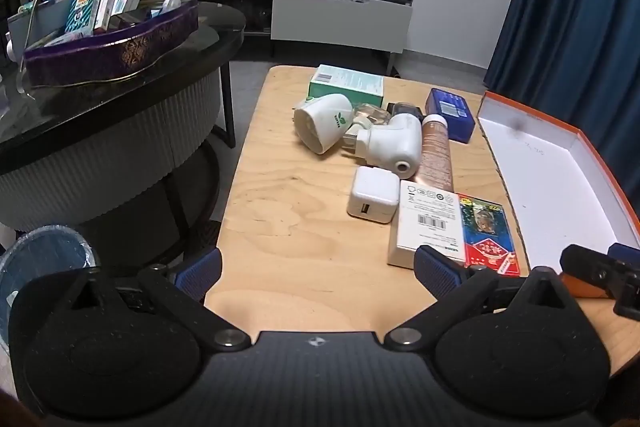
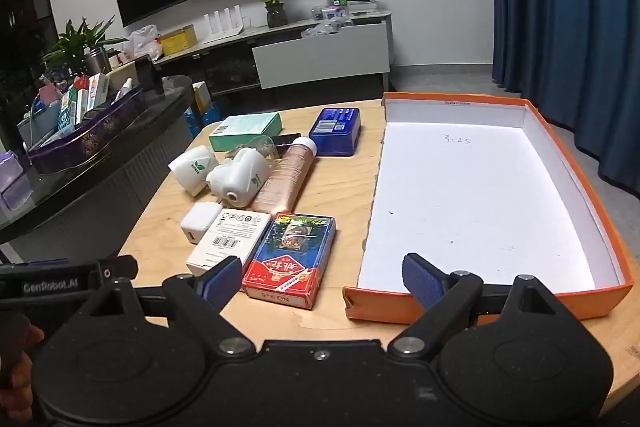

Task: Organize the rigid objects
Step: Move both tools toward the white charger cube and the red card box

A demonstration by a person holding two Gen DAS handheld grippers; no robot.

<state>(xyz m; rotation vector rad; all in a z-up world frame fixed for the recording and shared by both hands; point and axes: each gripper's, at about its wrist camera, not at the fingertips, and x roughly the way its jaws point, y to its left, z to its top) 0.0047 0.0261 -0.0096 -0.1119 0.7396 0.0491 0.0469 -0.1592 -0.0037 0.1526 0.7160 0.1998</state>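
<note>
Both the left gripper [image 1: 318, 269] and right gripper [image 2: 324, 281] are held spread wide and empty over the wooden worktop [image 1: 288, 219], where a playing-card pack [image 2: 290, 253], a barcoded white box [image 2: 230, 239] and a white USB charger [image 1: 372, 199] are clustered left of an empty orange box lid [image 2: 576, 163]. Only in the right wrist view can handwritten "3.25" inside the lid and "GenRobot.AI" on the other gripper be read. A plastic-lined bin [image 1: 44, 259] beside the worktop is shown only in the left wrist view.
</note>
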